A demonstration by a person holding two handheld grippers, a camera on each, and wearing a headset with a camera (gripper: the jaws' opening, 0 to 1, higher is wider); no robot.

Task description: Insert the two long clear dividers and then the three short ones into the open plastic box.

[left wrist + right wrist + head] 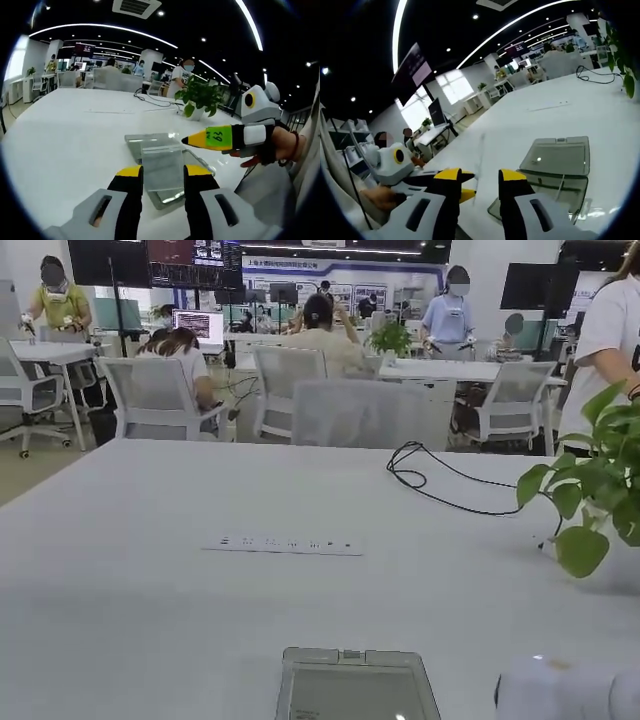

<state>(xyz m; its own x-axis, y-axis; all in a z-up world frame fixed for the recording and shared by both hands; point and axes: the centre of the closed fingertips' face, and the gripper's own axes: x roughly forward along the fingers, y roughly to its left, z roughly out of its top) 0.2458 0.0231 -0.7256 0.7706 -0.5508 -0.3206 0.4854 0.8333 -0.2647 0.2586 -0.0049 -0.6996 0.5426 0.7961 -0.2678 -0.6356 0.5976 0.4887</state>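
One clear divider (161, 165) stands upright between the left gripper (163, 171) jaws, which are half open and appear to pinch its side edges; contact is blurred. It hangs just above the open plastic box (552, 157) on the counter (65, 135), presumably for lowering into a slot. The right gripper (481, 176) waits beside it, jaws wide, empty. Divider: transparent, flat, rectangular.

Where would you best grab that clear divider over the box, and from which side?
Probably its upper edge, from where the right tool is. The clear divider sits flat-on between the jaws of the left tool, so edge-on to the right tool, whose open jaws could pinch its broad faces.
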